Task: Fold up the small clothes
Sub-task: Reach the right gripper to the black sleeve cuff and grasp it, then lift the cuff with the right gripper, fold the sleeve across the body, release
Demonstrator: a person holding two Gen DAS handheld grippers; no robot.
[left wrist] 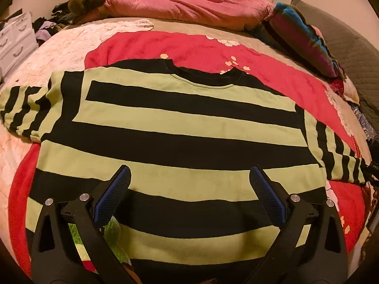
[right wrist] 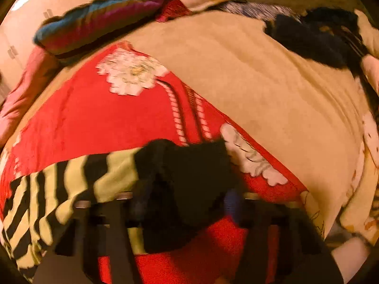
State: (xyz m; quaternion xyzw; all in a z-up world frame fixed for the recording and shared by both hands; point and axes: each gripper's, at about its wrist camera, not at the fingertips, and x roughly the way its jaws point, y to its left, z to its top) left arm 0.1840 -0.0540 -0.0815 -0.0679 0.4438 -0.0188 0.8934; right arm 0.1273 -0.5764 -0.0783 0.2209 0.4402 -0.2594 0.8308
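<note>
A green and black striped sweater (left wrist: 180, 127) lies flat on a red blanket (left wrist: 189, 47), neck away from me, both sleeves spread out. My left gripper (left wrist: 189, 177) is open and empty, hovering over the sweater's lower body, its blue pads (left wrist: 113, 196) wide apart. In the blurred right wrist view my right gripper (right wrist: 184, 203) is at the black cuff (right wrist: 189, 165) of the striped right sleeve (right wrist: 59, 189); the cuff lies between the fingers. The blur hides whether the jaws are closed on it.
The bed carries a cream cover (right wrist: 260, 82), a pink pillow (left wrist: 184, 7), a striped cushion (left wrist: 305, 37) and dark clothes (right wrist: 315, 37). A white drawer unit (left wrist: 14, 40) stands at the left. A clothes pile (left wrist: 59, 19) lies at the back left.
</note>
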